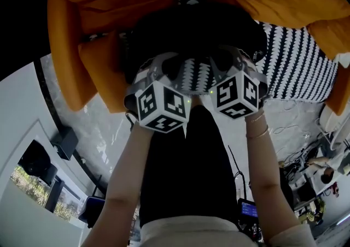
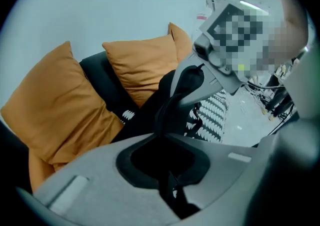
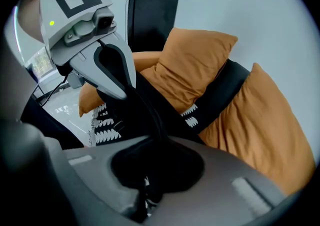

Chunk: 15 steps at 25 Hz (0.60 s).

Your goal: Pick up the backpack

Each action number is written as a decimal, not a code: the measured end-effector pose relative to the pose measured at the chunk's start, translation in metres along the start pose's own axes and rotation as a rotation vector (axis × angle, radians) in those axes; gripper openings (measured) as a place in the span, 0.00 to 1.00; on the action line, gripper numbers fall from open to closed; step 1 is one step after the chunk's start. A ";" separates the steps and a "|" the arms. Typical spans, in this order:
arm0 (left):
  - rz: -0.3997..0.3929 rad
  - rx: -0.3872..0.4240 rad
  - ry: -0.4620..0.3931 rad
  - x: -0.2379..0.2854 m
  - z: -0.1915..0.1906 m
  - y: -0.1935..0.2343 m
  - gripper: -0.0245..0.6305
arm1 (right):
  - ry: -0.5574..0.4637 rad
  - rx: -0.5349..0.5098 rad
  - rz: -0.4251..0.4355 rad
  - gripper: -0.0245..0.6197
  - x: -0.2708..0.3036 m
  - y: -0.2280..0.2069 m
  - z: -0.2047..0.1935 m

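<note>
A black backpack (image 1: 191, 30) lies on a sofa among orange cushions (image 1: 104, 0). Both grippers reach down onto its top, side by side. My left gripper (image 1: 167, 65) is shut on a black strap of the backpack (image 2: 172, 107), which runs up out of the closed grey jaws (image 2: 167, 140). My right gripper (image 1: 227, 60) is likewise shut on a black strap (image 3: 147, 112) that passes between its jaws (image 3: 155, 142). Each gripper shows in the other's view, close alongside. The body of the backpack below the jaws is mostly hidden.
A black-and-white patterned throw (image 1: 301, 60) covers the sofa seat to the right. Orange cushions (image 3: 260, 115) lean against the sofa back. The grey floor holds cables (image 1: 284, 128), a black box (image 1: 65, 142), and a seated person (image 1: 325, 170) at a cluttered desk.
</note>
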State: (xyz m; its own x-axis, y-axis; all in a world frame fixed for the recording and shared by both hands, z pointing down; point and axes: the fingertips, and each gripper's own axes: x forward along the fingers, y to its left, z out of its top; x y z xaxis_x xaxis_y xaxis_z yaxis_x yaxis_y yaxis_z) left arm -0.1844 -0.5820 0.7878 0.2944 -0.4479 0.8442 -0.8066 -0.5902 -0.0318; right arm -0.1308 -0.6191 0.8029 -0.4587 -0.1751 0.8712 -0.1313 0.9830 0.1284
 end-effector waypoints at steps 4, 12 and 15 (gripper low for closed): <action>0.011 -0.009 -0.016 -0.003 0.013 -0.001 0.07 | -0.007 0.066 0.024 0.06 -0.010 -0.002 -0.007; 0.008 -0.038 -0.062 -0.020 0.039 -0.009 0.07 | -0.055 0.232 0.022 0.06 -0.040 -0.010 -0.007; 0.012 -0.025 -0.079 -0.033 0.058 -0.020 0.07 | -0.075 0.286 0.016 0.06 -0.063 -0.010 -0.012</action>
State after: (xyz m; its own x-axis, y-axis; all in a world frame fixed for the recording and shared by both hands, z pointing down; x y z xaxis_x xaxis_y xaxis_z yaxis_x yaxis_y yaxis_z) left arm -0.1478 -0.5942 0.7300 0.3232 -0.5075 0.7987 -0.8228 -0.5677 -0.0278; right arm -0.0898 -0.6175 0.7528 -0.5252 -0.1735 0.8331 -0.3606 0.9321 -0.0332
